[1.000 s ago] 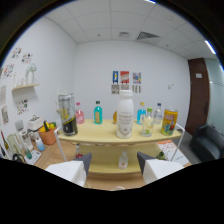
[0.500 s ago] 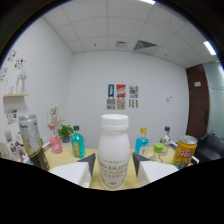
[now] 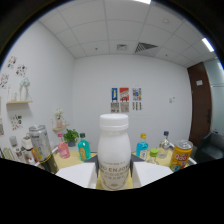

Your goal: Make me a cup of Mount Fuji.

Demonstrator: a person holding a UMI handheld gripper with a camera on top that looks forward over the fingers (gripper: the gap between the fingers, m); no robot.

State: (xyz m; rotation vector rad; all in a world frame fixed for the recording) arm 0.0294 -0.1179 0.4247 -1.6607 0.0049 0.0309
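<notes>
Milk bottle (image 3: 114,150) now stands right between the fingers (image 3: 76,175), far nearer than half a second ago, when it was just ahead, and a second ago, when it was across the room on the table (image 3: 75,159). The gripper (image 3: 114,176) is open around it, not yet pressing. Closing looks next. Cans (image 3: 41,145) and small bottles (image 3: 84,148) flank it.

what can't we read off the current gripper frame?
- White bottle: its base is cut off by the dark lower rim of the gripper view; label text below "ENJOY" is unreadable.
- Gripper: the bottle stands between the fingers; whether they press on it cannot be told.
- Wall posters: too small to read.
- Yellow can: lettering blurred.
- Dark can: label unreadable, base hidden by the rim.
</notes>
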